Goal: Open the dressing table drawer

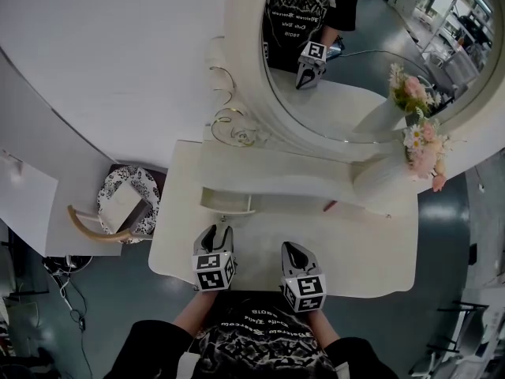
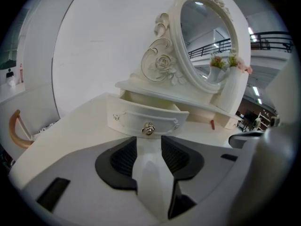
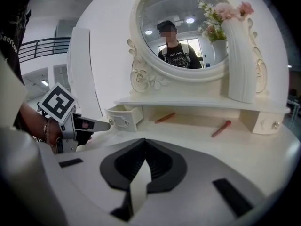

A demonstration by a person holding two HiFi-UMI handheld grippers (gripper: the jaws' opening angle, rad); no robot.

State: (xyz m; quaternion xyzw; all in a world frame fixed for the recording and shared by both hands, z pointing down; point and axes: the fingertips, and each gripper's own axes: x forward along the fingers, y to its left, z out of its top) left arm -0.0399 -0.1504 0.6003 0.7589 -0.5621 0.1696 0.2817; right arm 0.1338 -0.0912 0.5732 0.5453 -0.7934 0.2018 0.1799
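The dressing table drawer (image 1: 225, 201) stands pulled out from under the left end of the low shelf (image 1: 284, 181), its curved front hanging over the white counter (image 1: 371, 259).

Nearest the person, the left hand-held gripper (image 1: 223, 229) hovers low over the counter and points straight at that drawer. In the left gripper view its jaws stand wide apart (image 2: 149, 141), and the small metal knob (image 2: 148, 129) on the drawer front (image 2: 127, 116) sits just ahead of the gap, with neither pad pressing on it. Beside it, the right hand-held gripper (image 1: 290, 248) rests over the counter's middle with its jaws brought together on nothing (image 3: 145, 145).

Past the grippers, two slim reddish sticks lie on the counter under the shelf: one near the drawer (image 3: 165, 117), the other further right (image 3: 221, 128). A tall white vase (image 1: 387, 181) with pink and white flowers (image 1: 422, 144) stands on the right end of the shelf. Behind it rises the oval mirror (image 1: 355, 69) in its carved white frame. On the floor left of the table there is a stool with a patterned seat (image 1: 134, 181).
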